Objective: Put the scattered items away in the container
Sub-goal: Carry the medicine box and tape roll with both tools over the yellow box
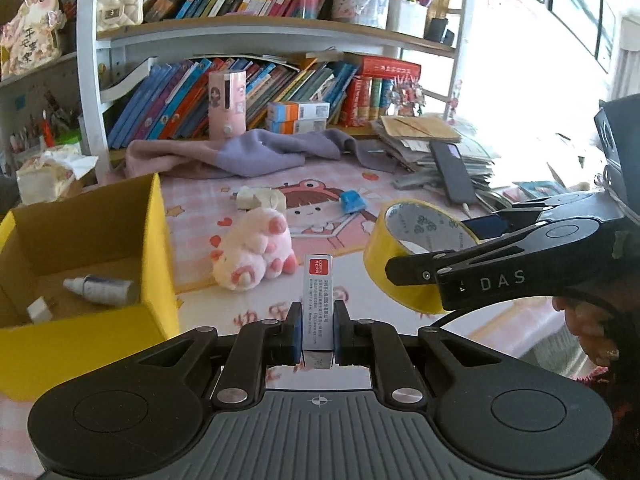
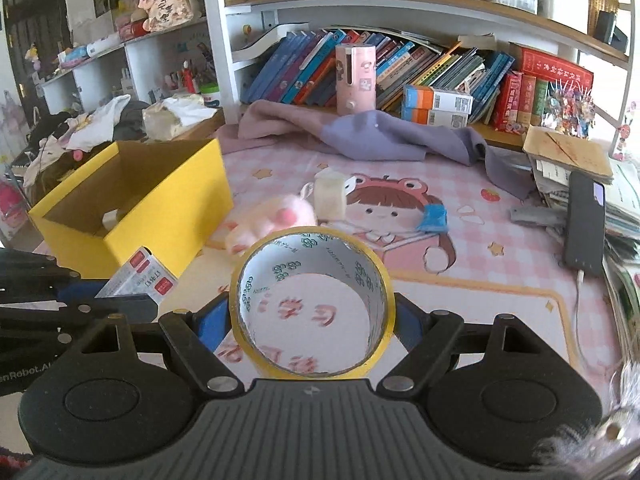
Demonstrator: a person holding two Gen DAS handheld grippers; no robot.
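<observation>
My left gripper point(image 1: 317, 330) is shut on a small silver box with a red label point(image 1: 317, 300), held above the pink mat; the box also shows in the right wrist view point(image 2: 140, 278). My right gripper point(image 2: 312, 312) is shut on a yellow tape roll point(image 2: 312, 300), seen from the left wrist too point(image 1: 404, 256). The yellow cardboard box point(image 1: 158, 240) stands at the left and holds a small white bottle point(image 1: 102, 290) and a white block point(image 1: 39, 309). A pink plush toy point(image 1: 256, 254), a cream cube point(image 1: 260, 199) and a blue packet point(image 1: 352, 201) lie on the mat.
A purple-pink cloth point(image 1: 240, 152) lies at the back of the desk before a shelf of books point(image 1: 256, 92). A stack of papers with a black phone point(image 2: 584, 220) sits at the right. A tissue pack point(image 1: 44, 176) stands behind the yellow box.
</observation>
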